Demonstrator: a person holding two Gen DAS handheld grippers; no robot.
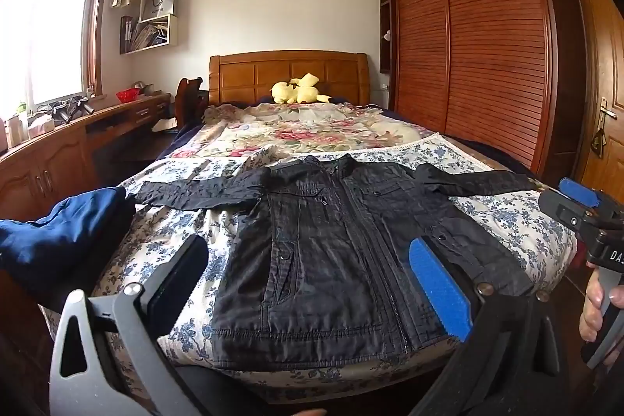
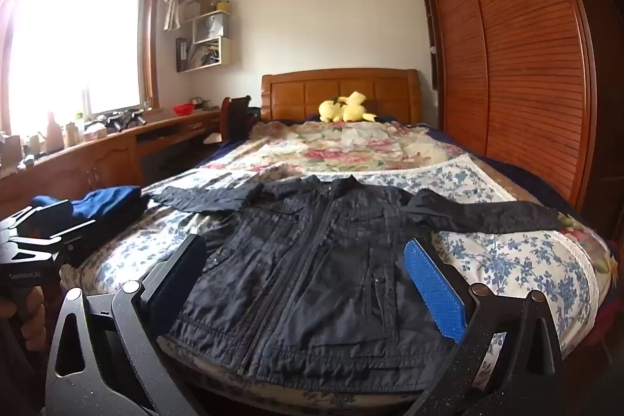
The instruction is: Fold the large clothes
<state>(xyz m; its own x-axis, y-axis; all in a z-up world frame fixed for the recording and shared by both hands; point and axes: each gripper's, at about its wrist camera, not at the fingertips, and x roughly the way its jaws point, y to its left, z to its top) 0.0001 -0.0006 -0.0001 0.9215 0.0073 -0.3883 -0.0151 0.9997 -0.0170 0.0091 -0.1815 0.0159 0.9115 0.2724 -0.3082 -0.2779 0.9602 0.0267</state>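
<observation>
A black zip-up jacket (image 1: 331, 252) (image 2: 323, 268) lies flat and face up on the bed, sleeves spread out to both sides, hem toward me. My left gripper (image 1: 308, 260) hovers over the jacket's lower half, jaws wide open with nothing between them. My right gripper (image 2: 308, 264) also hangs open and empty above the jacket's hem. The right gripper shows at the right edge of the left wrist view (image 1: 585, 209), held by a hand. The left gripper's body appears at the left edge of the right wrist view (image 2: 35, 232).
The bed (image 1: 507, 217) has a blue floral sheet and a pink floral quilt (image 1: 296, 135) behind it. Folded blue clothes (image 1: 66, 232) sit at its left edge. A yellow plush toy (image 1: 296, 90) lies by the headboard. A wooden desk (image 1: 58, 151) runs left, a wardrobe (image 1: 479, 45) right.
</observation>
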